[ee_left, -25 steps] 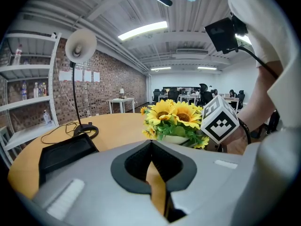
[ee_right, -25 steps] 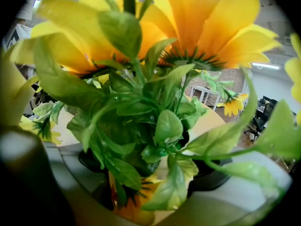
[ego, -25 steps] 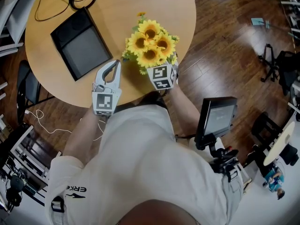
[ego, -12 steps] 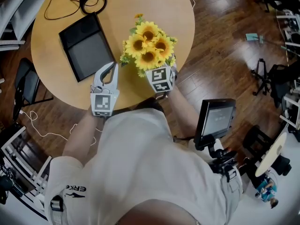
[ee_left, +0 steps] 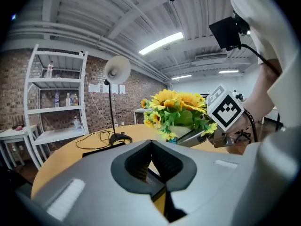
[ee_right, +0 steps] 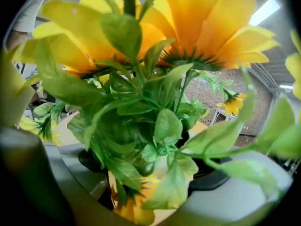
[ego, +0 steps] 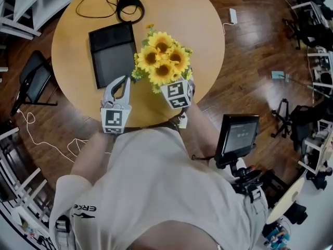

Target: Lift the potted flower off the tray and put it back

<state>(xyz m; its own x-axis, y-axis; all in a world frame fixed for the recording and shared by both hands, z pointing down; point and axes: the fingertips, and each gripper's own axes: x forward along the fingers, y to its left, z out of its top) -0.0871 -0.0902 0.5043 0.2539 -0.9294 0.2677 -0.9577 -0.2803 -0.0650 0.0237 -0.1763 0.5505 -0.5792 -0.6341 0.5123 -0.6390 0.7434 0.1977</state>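
Note:
The potted flower [ego: 161, 61], a bunch of yellow sunflowers with green leaves, hangs over the round wooden table [ego: 182, 14], just right of the black tray [ego: 112, 53]. My right gripper [ego: 168, 79] is shut on its pot from the near side, and the blooms hide the jaw tips. In the right gripper view, leaves and petals [ee_right: 141, 102] fill the picture and the two jaws flank the stem base. My left gripper [ego: 123, 83] hovers over the table's near edge, left of the flower, shut with nothing in it [ee_left: 151, 145]. The left gripper view shows the flower [ee_left: 176, 109] held to its right.
A black round object with a cable [ego: 130, 7] lies at the table's far side. A dark chair [ego: 34, 79] stands to the left, and a monitor on a stand [ego: 237, 137] to the right. White shelves [ee_left: 51, 98] stand against a brick wall.
Both grippers have risen slightly. The flower in the right gripper now sits closer to the tray's right edge. The head view has shifted, showing more of the table.

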